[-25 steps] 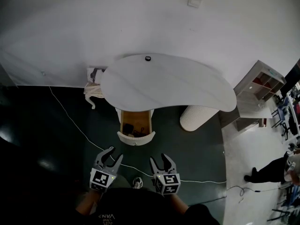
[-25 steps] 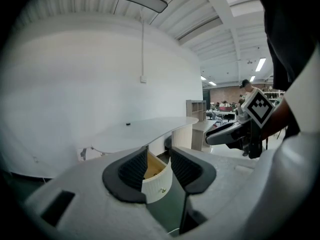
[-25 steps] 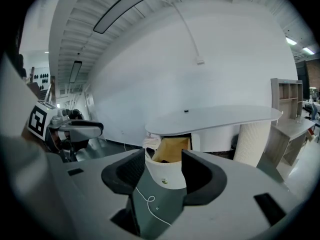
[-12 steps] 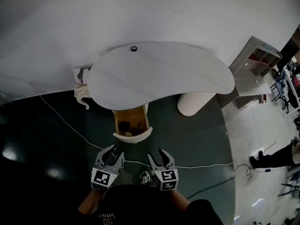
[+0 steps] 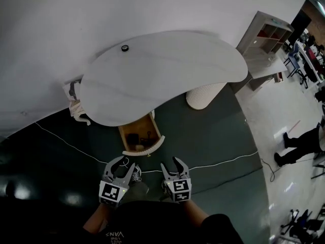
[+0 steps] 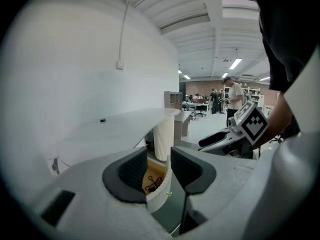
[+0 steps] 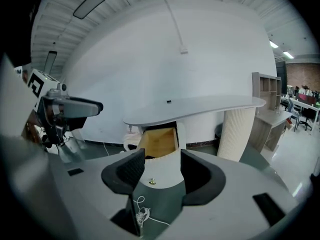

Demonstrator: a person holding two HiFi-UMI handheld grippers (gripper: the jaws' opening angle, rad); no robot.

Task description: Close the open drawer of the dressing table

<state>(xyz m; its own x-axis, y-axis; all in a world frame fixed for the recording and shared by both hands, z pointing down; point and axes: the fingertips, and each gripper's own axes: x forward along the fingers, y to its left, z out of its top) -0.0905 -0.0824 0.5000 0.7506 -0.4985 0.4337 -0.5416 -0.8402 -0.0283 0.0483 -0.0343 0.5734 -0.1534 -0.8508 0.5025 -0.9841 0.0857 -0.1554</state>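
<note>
The white dressing table (image 5: 167,67) stands against the wall with its wooden drawer (image 5: 138,135) pulled out; the drawer's curved white front (image 5: 147,147) faces me. Dark small items lie inside the drawer. My left gripper (image 5: 121,164) and right gripper (image 5: 175,165) hover side by side just short of that front, both open and empty. In the left gripper view the drawer (image 6: 156,180) shows between the jaws of the left gripper (image 6: 159,170). In the right gripper view the drawer front's brass knob (image 7: 152,182) lies between the jaws of the right gripper (image 7: 162,171).
A ribbed white pedestal (image 5: 203,93) carries the table's right end. A white cable (image 5: 223,161) runs over the dark floor below the drawer. My shoe (image 5: 136,175) shows between the grippers. A shelf unit (image 5: 264,39) and a standing person (image 5: 299,141) are off to the right.
The head view has swung, so the table and drawer now sit further left and tilted. Both grippers stay open and side by side, a little nearer the drawer front.
</note>
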